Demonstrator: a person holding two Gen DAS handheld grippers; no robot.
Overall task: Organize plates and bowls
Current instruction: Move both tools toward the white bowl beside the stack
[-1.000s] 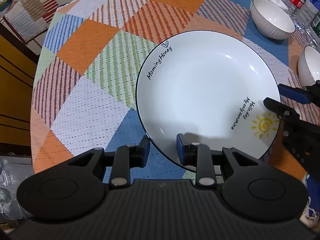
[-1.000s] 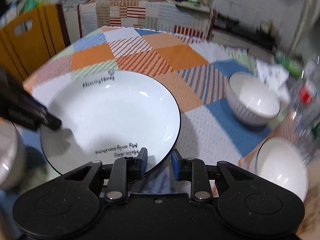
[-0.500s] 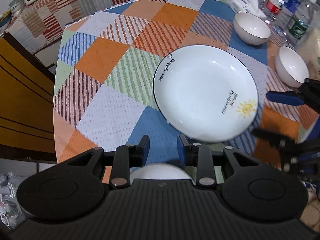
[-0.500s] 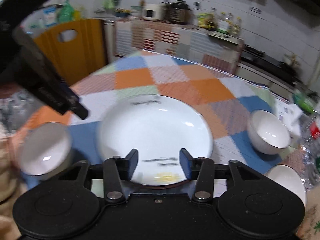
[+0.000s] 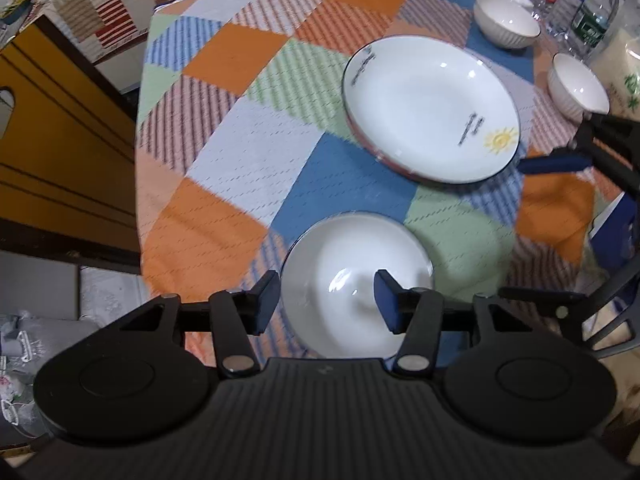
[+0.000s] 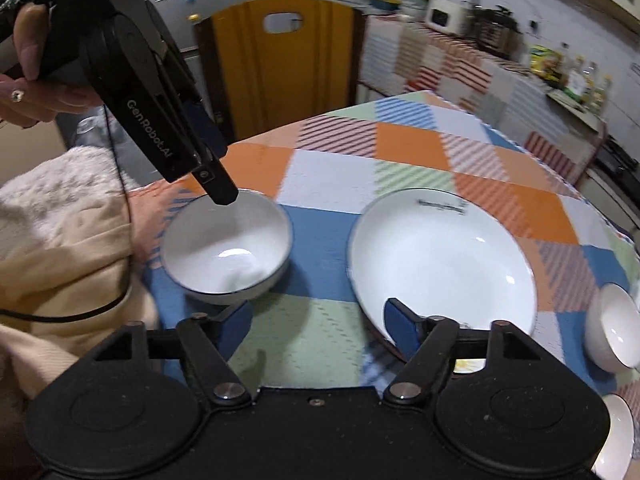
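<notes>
A large white plate (image 5: 432, 108) with a sun drawing lies on the checked tablecloth; it also shows in the right wrist view (image 6: 440, 260). A white bowl (image 5: 356, 280) stands near the table's front edge, also in the right wrist view (image 6: 226, 248). My left gripper (image 5: 326, 300) is open and empty, held above this bowl. My right gripper (image 6: 316, 332) is open and empty, held above the cloth between bowl and plate. Two more white bowls (image 5: 506, 20) (image 5: 578, 84) stand at the far right.
Water bottles (image 5: 576, 0) and a white bag stand at the table's far right corner. A yellow wooden chair (image 6: 280, 64) stands at the table's far side in the right wrist view. The person's pale sleeve (image 6: 60, 240) is at the left there.
Both grippers have pulled back from the plate and opened wider. The plate now lies free on the cloth. My left gripper now hangs over the near bowl.
</notes>
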